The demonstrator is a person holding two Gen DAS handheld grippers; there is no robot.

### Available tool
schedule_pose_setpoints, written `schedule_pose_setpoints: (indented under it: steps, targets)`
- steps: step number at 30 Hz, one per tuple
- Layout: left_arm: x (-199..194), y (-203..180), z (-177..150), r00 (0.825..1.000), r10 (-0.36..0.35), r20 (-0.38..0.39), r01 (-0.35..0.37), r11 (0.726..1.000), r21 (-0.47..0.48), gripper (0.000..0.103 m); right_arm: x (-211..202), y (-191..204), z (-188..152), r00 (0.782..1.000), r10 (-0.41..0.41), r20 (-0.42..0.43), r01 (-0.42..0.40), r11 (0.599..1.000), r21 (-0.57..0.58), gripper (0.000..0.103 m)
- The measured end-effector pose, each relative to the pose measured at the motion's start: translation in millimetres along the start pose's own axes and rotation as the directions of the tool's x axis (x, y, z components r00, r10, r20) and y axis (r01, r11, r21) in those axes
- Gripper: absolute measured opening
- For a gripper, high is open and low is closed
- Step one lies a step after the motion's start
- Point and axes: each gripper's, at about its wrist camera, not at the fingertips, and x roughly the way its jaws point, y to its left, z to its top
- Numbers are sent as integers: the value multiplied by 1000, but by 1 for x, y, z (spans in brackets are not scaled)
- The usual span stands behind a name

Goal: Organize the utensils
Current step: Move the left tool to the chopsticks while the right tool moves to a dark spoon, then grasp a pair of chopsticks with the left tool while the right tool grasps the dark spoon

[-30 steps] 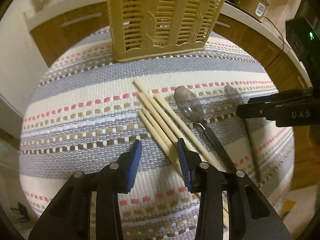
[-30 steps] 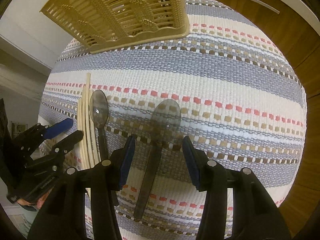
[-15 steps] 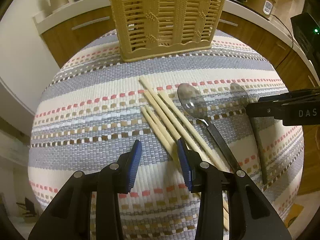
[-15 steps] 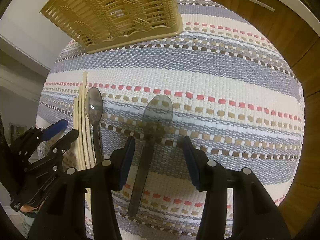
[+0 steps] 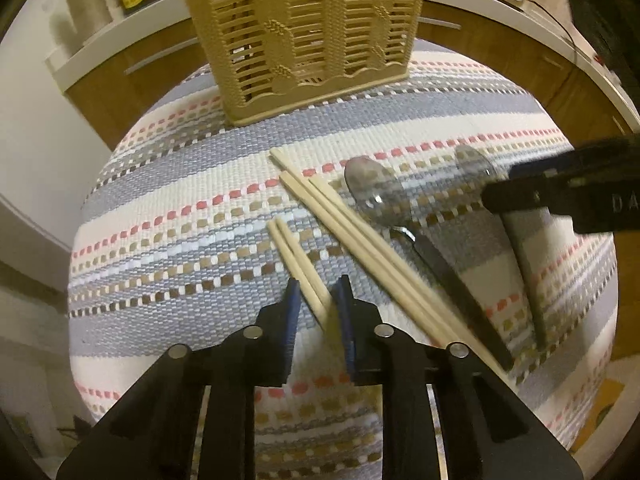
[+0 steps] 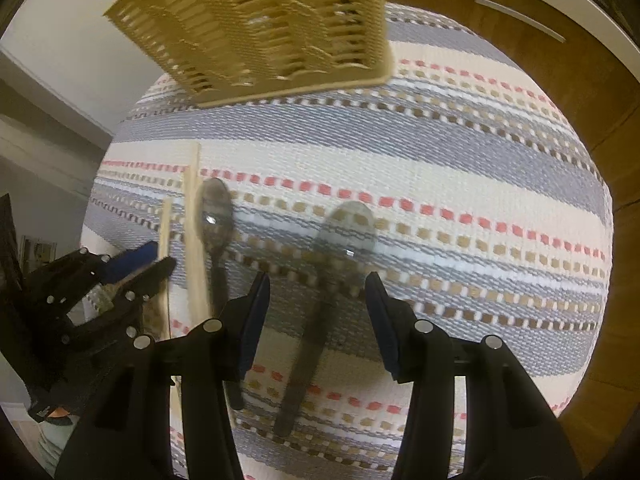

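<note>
A tan slotted utensil basket [image 5: 300, 32] stands at the far side of the striped mat [image 5: 180, 208]; it also shows in the right wrist view [image 6: 272, 28]. My left gripper [image 5: 318, 300] is shut on a pair of wooden chopsticks [image 5: 296, 256]. More chopsticks [image 5: 360, 240] lie to their right. Two spoons lie beside them: one [image 5: 400, 216] in the middle, one [image 6: 332, 280] between the fingers of my open right gripper [image 6: 318, 292]. The right gripper shows in the left wrist view [image 5: 560, 196] too.
Wooden cabinets with a white counter [image 5: 132, 32] run behind the table, with jars and a bottle on it. The mat's edges curve away at left and right. Wood floor [image 6: 600, 80] lies beyond the table on the right.
My left gripper has closed on two chopsticks, which were lying between its open fingers before. My right gripper has lowered closer around the right spoon's neck and stays open.
</note>
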Motion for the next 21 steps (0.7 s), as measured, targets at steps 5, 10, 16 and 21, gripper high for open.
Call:
schedule_pose_setpoints:
  steps: [5,10,16,21]
  targets:
    - [-6,22,-10,1000,-14,-1,14,1000,-9,11,10,33,14,1000,24,2,-24,998,-55,46]
    - [-10,51,-14,1000,-23,0,23,998,-60,11,26,59,26,1000,15,-15,-16,994,-104,46]
    - [-7,69,-9,998,-58,-19,57,996,-71,12,42,78,35,999,-48,-9,46,989,-138,46]
    - [1,66,0,998,-44,-42,42,998,-54,18,52,84,40,997,-82,-15,79,986,-148,46]
